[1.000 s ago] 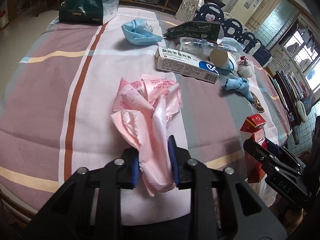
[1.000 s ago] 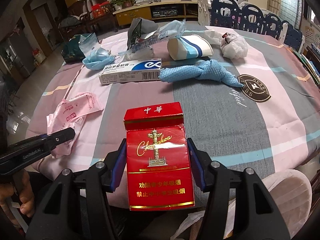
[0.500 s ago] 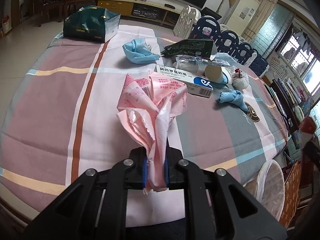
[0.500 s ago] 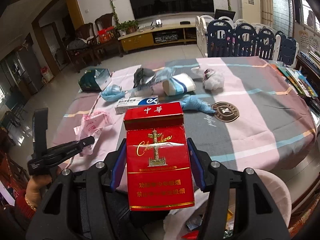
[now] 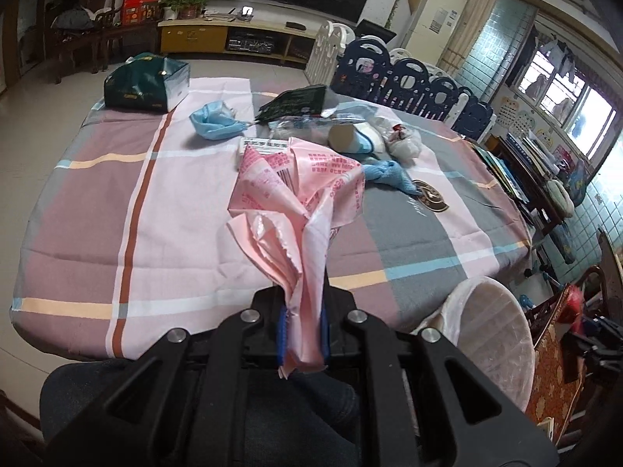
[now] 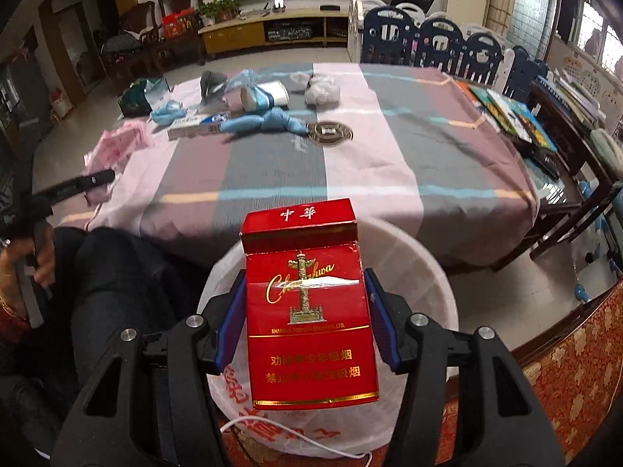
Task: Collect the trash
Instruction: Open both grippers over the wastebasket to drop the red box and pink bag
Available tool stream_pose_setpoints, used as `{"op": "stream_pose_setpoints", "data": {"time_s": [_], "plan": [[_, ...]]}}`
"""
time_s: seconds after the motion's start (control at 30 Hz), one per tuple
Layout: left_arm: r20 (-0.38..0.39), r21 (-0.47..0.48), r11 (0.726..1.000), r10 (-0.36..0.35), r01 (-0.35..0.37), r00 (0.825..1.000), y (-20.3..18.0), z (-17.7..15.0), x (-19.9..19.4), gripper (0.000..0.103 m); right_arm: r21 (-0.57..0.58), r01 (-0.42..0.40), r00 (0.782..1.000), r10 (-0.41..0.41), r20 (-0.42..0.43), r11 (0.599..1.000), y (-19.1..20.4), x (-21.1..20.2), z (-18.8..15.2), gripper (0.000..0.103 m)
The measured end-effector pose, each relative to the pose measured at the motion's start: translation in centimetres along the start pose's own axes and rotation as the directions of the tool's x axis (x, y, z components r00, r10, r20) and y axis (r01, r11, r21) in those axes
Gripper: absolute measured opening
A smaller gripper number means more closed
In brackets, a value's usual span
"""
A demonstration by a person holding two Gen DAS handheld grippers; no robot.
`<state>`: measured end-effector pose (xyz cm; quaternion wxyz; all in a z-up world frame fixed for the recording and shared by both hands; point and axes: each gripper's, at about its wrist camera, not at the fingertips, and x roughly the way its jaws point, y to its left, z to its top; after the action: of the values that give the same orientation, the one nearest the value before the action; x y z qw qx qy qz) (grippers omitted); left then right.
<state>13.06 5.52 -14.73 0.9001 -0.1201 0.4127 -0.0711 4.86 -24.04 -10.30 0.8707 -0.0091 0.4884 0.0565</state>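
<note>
Wrapper (image 5: 296, 210) in left claw (image 5: 303, 330) — pinched

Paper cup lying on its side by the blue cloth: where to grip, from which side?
Judgement only: take the paper cup across its round wall near the open mouth, coming from above. It lies on its side, mouth facing the camera, with the blue cloth and clutter crowding it.

We see the cigarette pack (image 6: 309, 307) above the lined bin (image 6: 436, 272), which stands before the table (image 6: 389, 163); other litter lies far-left on it.
</note>
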Motion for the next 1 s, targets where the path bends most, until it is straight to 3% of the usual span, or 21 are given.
{"op": "stream_pose_setpoints", "data": {"time_s": [0.27, 0.33, 0.5, 0.6, 0.7, 0.77, 0.8, 0.83, 0.87, 0.93, 1.0], "plan": [[-0.059, 0.084, 0.986, -0.137, 0.141, 0.989, -5.5, -0.9, -1.5, 0.013, 0.113, -0.054, 0.989, 0.069, -0.134, 0.992, -0.2, 5.2, -3.4, 0.061], [-0.093, 0.100, 0.979, -0.168, 0.177, 0.981, -6.8, -1.4, -1.1, 0.013, 0.155, -0.062, 0.989, 0.081, -0.120, 0.986, -1.1, 5.1, -3.6, 0.079], [-0.194, 0.132, 0.953, -0.246, 0.273, 0.950, -10.2, -3.0, 0.8, 0.013, 0.221, -0.039, 0.999, 0.042, -0.009, 0.974, -3.9, 2.2, -3.2, 0.084], [-0.272, 0.164, 0.920, -0.304, 0.355, 0.913, -13.0, -4.1, 1.9, 0.013, 0.261, -0.040, 0.997, 0.020, 0.080, 0.965, -5.4, 0.1, -2.9, 0.085], [-0.358, 0.206, 0.864, -0.370, 0.459, 0.857, -16.6, -5.7, 2.8, 0.016, 0.275, -0.093, 0.982, 0.043, 0.182, 0.957, -6.5, -2.1, -3.0, 0.089], [-0.400, 0.243, 0.835, -0.378, 0.494, 0.835, -18.5, -6.8, 3.4, 0.026, 0.271, -0.102, 0.974, 0.041, 0.221, 0.957, -6.8, -3.1, -3.0, 0.092], [-0.413, 0.254, 0.829, -0.373, 0.498, 0.831, -19.0, -7.2, 3.6, 0.046, 0.269, -0.105, 0.972, 0.041, 0.233, 0.958, -6.9, -3.4, -3.0, 0.093], [-0.415, 0.264, 0.829, -0.363, 0.492, 0.834, -19.3, -7.5, 3.8, 0.066, 0.267, -0.110, 0.970, 0.045, 0.239, 0.957, -7.1, -3.6, -2.9, 0.093], [-0.398, 0.275, 0.838, -0.347, 0.471, 0.849, -19.2, -7.5, 3.8, 0.072, 0.266, -0.116, 0.968, 0.050, 0.245, 0.957, -7.1, -3.7, -2.8, 0.093], [-0.363, 0.289, 0.859, -0.310, 0.422, 0.879, -18.3, -7.1, 4.0, 0.073, 0.266, -0.122, 0.967, 0.054, 0.249, 0.956, -7.1, -3.7, -2.6, 0.093], [-0.303, 0.276, 0.904, -0.240, 0.326, 0.922, -15.9, -5.6, 4.3, 0.073, 0.267, -0.121, 0.968, 0.054, 0.246, 0.956, -7.0, -3.4, -1.9, 0.093]]}}
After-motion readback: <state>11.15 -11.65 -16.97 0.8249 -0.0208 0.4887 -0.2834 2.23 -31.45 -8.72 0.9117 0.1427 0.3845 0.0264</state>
